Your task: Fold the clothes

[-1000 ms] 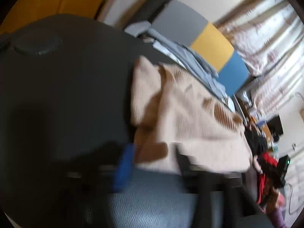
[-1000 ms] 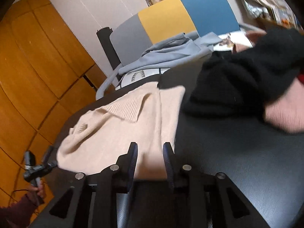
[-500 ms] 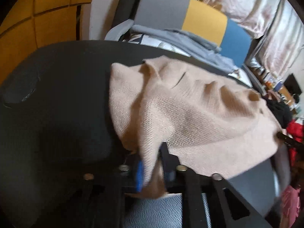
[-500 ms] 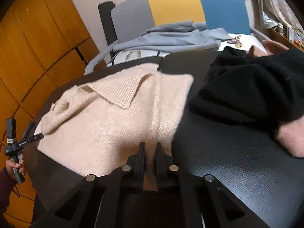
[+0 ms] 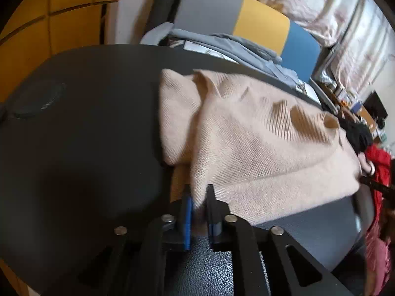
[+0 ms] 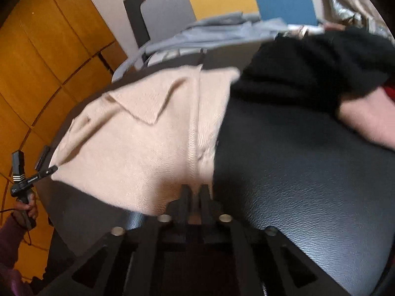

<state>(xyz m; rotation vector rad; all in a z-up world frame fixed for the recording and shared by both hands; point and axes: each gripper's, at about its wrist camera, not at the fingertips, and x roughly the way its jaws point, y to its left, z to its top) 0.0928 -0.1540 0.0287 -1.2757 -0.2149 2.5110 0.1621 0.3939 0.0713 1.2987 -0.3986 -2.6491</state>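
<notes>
A beige knit sweater [image 5: 259,143] lies spread over the black table [image 5: 86,123], partly bunched, with its near hem raised off the surface. My left gripper [image 5: 198,192] is shut on the sweater's near left edge. In the right wrist view the sweater [image 6: 138,138] shows its collar, and my right gripper [image 6: 195,192] is shut on its near right edge. The left gripper [image 6: 47,170] also shows at the sweater's far left corner, held in a hand.
A black garment [image 6: 308,74] and a pink one [image 6: 365,120] lie on the table to the right. A grey, yellow and blue chair [image 5: 246,22] with grey clothes [image 5: 234,46] stands behind the table. Orange wooden panels [image 6: 44,49] lie to the left.
Both grippers have closed on the sweater's near edge, the left one first coming in to it. The edge now hangs lifted between them.
</notes>
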